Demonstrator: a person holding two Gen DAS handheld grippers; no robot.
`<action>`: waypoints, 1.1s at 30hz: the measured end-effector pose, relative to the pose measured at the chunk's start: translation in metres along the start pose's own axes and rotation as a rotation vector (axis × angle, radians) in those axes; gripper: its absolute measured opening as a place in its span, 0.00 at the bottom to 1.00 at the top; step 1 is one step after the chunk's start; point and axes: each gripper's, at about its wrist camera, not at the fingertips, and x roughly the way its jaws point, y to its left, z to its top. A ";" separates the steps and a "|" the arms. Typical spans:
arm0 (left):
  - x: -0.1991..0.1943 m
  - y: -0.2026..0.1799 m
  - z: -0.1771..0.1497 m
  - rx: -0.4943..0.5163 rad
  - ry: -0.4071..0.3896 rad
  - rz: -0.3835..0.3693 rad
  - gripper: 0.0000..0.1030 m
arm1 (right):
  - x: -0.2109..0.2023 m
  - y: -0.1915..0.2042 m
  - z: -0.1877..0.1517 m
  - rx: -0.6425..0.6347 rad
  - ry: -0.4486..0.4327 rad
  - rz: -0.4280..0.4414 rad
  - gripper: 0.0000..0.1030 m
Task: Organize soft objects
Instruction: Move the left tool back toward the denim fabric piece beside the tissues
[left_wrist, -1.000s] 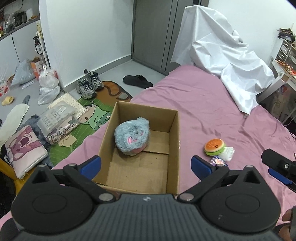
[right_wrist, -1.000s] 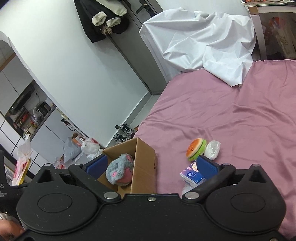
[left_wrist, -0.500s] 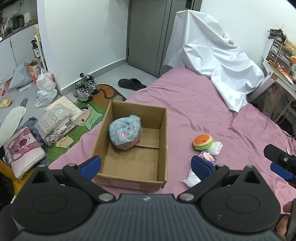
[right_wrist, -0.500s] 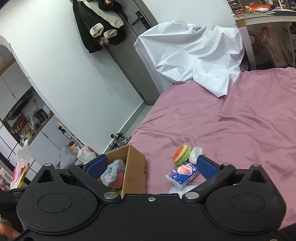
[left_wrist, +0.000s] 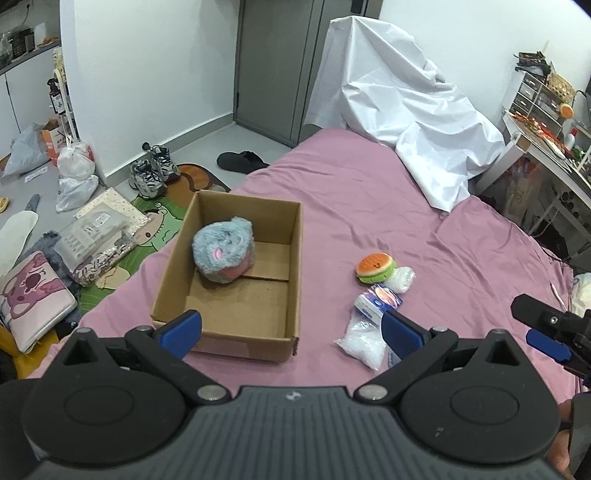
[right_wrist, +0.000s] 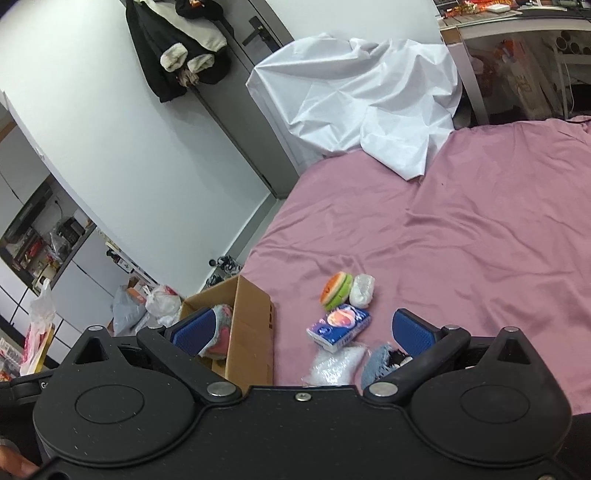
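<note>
A brown cardboard box (left_wrist: 295, 266) (right_wrist: 255, 325) lies on the pink bed, and a fuzzy blue-grey plush (left_wrist: 223, 254) (right_wrist: 218, 332) sits inside it. To its right lie a burger-shaped toy (left_wrist: 375, 266) (right_wrist: 336, 291), a small white bag (left_wrist: 400, 278) (right_wrist: 362, 290), a blue tissue pack (left_wrist: 376, 301) (right_wrist: 338, 326) and a clear plastic bag (left_wrist: 364, 339) (right_wrist: 332, 363). A blue fuzzy item (right_wrist: 380, 363) lies by the right finger. My left gripper (left_wrist: 291, 330) hangs open over the box's near edge. My right gripper (right_wrist: 304, 332) is open above the tissue pack, and it shows at the right edge of the left wrist view (left_wrist: 546, 328).
A crumpled white sheet (left_wrist: 406, 122) (right_wrist: 362, 99) covers the bed's far end. Shoes (left_wrist: 151, 173), bags and packages litter the floor left of the bed. A cluttered desk (left_wrist: 546, 129) stands at the right. Dark clothes (right_wrist: 181, 44) hang on the wall.
Both grippers have pulled back and risen from the bed, so the box and the toys look smaller and farther. Nothing was taken hold of.
</note>
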 end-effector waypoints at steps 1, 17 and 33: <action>0.000 -0.002 -0.001 0.003 0.003 -0.001 1.00 | -0.001 -0.001 0.000 -0.002 0.006 -0.006 1.00; 0.019 -0.027 -0.015 0.002 0.057 -0.023 0.99 | 0.012 -0.031 -0.009 0.101 0.130 -0.115 1.00; 0.070 -0.070 -0.028 -0.002 0.109 -0.124 0.96 | 0.033 -0.066 -0.015 0.264 0.188 -0.237 0.80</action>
